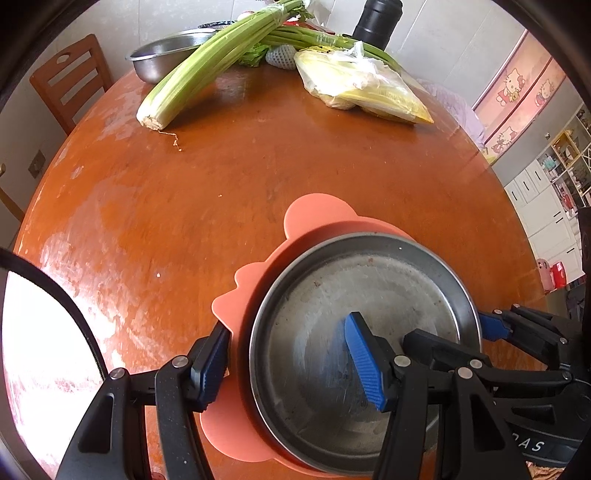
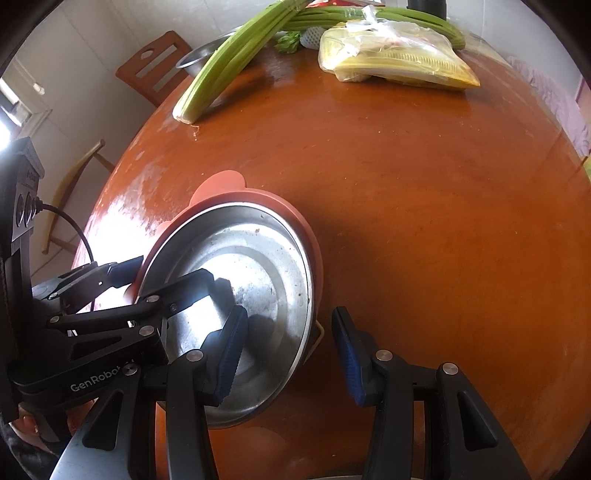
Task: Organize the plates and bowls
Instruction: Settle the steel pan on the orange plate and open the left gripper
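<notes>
A steel plate (image 1: 369, 295) sits inside a coral-pink plate with ear-shaped lobes (image 1: 314, 214) near the front of the round table. My left gripper (image 1: 288, 365) is open, its jaws straddling the stack's left rim, one finger outside the pink plate and one over the steel plate. My right gripper (image 2: 291, 354) is open and straddles the steel plate's (image 2: 251, 266) right rim; the pink plate (image 2: 221, 184) shows behind it. The right gripper also shows in the left wrist view (image 1: 495, 328), and the left gripper shows in the right wrist view (image 2: 162, 273).
At the table's far side lie a celery bunch (image 1: 207, 62), a steel bowl (image 1: 159, 55), a bagged yellow package (image 1: 362, 88), and a black bottle (image 1: 376, 22). A wooden chair (image 1: 70, 81) stands behind the table (image 1: 258, 166). A white plate edge (image 1: 37, 332) is at the left.
</notes>
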A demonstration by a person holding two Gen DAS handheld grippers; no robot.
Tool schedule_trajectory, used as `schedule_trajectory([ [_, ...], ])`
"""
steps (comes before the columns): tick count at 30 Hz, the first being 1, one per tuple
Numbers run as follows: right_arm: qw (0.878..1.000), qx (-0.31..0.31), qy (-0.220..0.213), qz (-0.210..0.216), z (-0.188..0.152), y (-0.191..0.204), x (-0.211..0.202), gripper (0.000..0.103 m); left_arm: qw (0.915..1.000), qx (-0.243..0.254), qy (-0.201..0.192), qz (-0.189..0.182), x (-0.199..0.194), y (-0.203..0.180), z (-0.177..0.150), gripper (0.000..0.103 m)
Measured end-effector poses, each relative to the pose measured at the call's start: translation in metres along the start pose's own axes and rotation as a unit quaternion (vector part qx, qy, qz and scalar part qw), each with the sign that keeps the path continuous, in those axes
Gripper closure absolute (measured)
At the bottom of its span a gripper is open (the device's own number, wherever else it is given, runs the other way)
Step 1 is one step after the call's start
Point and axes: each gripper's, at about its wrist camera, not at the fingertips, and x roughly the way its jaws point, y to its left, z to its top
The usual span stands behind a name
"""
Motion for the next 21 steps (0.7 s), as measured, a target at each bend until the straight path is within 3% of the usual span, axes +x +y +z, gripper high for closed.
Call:
schedule_trajectory([
  [21, 1.000, -0.016, -0.001, -0.010, 0.0048, 0.0025, 0.0012, 0.053, 1.0000, 0.000, -0.005, 0.009, 0.0004, -0.0031, 0.0016, 0.043],
])
